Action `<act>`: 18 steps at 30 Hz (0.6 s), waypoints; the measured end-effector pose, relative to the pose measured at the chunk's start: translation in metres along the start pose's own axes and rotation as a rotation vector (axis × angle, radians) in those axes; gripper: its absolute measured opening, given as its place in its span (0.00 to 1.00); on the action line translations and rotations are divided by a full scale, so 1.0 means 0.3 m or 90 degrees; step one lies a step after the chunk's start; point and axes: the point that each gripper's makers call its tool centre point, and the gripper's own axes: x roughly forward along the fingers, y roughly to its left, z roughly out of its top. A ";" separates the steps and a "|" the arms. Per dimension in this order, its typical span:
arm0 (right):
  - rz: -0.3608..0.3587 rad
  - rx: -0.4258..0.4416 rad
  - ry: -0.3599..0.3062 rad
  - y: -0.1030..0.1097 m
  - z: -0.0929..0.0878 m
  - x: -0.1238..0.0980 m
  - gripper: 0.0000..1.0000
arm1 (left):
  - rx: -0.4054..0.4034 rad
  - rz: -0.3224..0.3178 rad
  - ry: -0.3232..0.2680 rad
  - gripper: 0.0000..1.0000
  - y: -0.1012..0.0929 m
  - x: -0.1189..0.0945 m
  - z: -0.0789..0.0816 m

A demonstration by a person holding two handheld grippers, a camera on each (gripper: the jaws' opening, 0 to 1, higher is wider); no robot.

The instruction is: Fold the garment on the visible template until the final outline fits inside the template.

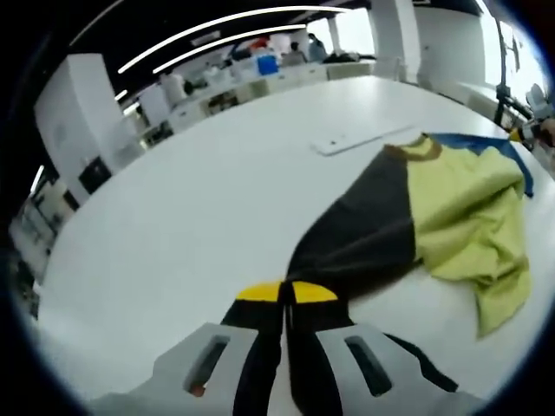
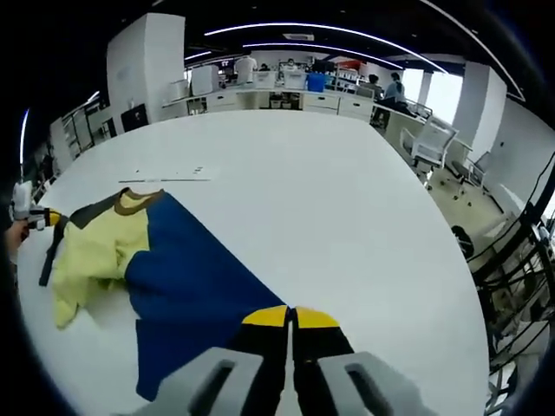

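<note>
White worktop (image 1: 199, 199) carries all. Garment (image 1: 434, 217), w/ dark, yellow-green & blue panels, lies crumpled on it, ahead & right of left hand-held gripper (image 1: 287, 293), whose jaws are pressed together, pinching the dark hem. Right hand-held gripper (image 2: 290, 317) also closed, nipping the blue panel's edge; yellow part sits ahead-left.
</note>
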 end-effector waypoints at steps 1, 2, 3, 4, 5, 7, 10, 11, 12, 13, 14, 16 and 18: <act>0.012 0.008 0.002 0.014 -0.002 0.001 0.00 | 0.003 0.001 -0.002 0.00 -0.001 -0.005 -0.001; 0.014 0.017 0.002 0.019 -0.003 -0.001 0.00 | 0.002 0.002 -0.001 0.01 0.000 -0.009 -0.003; 0.013 0.022 0.000 0.020 -0.002 -0.002 0.00 | -0.006 0.005 0.000 0.03 0.001 -0.015 -0.007; 0.012 0.023 -0.003 0.021 0.000 -0.005 0.00 | -0.011 0.002 -0.002 0.04 -0.001 -0.020 -0.008; 0.012 0.027 -0.009 0.024 0.003 -0.008 0.00 | -0.016 0.004 -0.006 0.06 0.001 -0.027 -0.010; 0.015 0.034 -0.014 0.034 0.006 -0.017 0.00 | -0.012 0.007 -0.009 0.11 0.001 -0.040 -0.014; 0.016 0.045 -0.023 0.044 0.011 -0.034 0.12 | -0.034 -0.009 -0.031 0.16 -0.015 -0.067 0.000; 0.018 0.048 -0.028 0.051 0.014 -0.043 0.16 | -0.034 -0.013 -0.036 0.18 -0.020 -0.076 0.003; 0.021 0.049 -0.030 0.057 0.016 -0.048 0.19 | -0.029 -0.018 -0.041 0.20 -0.031 -0.090 0.008; 0.024 0.050 -0.033 0.065 0.017 -0.054 0.23 | -0.027 -0.023 -0.047 0.22 -0.039 -0.097 0.013; 0.029 0.053 -0.039 0.077 0.021 -0.062 0.26 | -0.030 -0.029 -0.053 0.24 -0.050 -0.109 0.019; 0.043 0.055 -0.046 0.105 0.027 -0.076 0.31 | -0.038 -0.045 -0.068 0.28 -0.076 -0.126 0.031; 0.065 0.052 -0.052 0.144 0.032 -0.091 0.35 | -0.045 -0.063 -0.078 0.32 -0.101 -0.136 0.037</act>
